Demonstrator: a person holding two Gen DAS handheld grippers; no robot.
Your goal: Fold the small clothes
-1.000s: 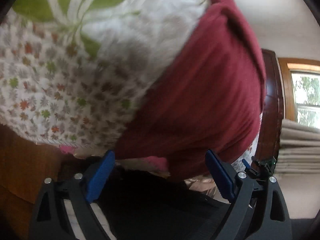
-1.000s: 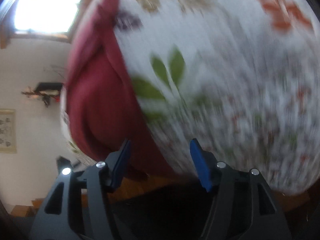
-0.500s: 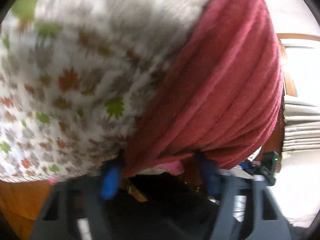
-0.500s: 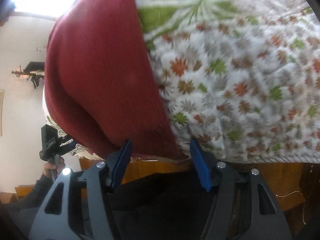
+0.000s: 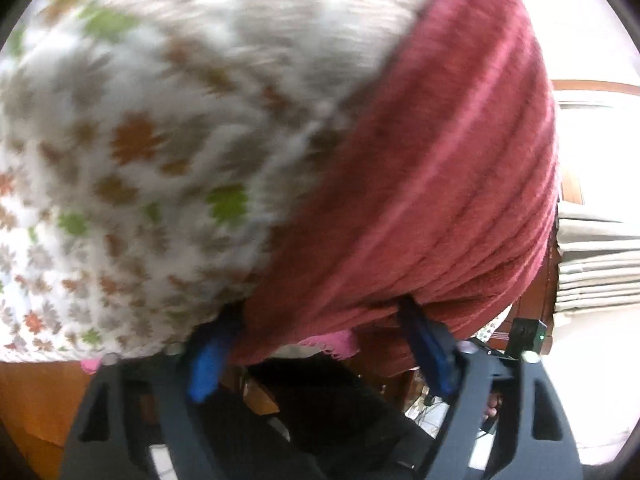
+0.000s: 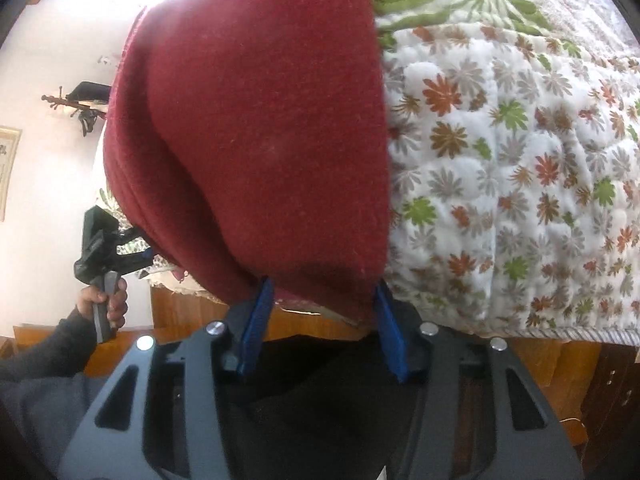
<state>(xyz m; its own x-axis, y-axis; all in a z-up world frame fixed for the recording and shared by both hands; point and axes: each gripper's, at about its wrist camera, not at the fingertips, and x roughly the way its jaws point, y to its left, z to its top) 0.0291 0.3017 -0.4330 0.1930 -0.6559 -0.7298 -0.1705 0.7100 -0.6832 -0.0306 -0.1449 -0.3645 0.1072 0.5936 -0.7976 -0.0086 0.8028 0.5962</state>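
Note:
A maroon knit garment (image 5: 432, 184) lies spread on a floral quilt (image 5: 132, 168); the left wrist view is motion-blurred. My left gripper (image 5: 316, 340) is open, and its blue fingertips (image 5: 208, 356) straddle the garment's near hem at the bed's edge. In the right wrist view the same maroon garment (image 6: 260, 128) fills the centre-left. My right gripper (image 6: 324, 316) is open too, its tips at the hem near the garment's right corner. The left gripper (image 6: 140, 258) shows there at the far left, held by a hand (image 6: 106, 300).
The quilt (image 6: 520, 184) covers the bed to the right of the garment. A wooden bed frame (image 6: 184, 312) runs under the near edge. A pink trim (image 5: 328, 344) hangs below the hem. A bright window (image 5: 592, 136) and folded curtains lie beyond.
Both grippers moved in toward the garment's near hem, which now sits between their tips. The left jaws stand slightly narrower than a second ago.

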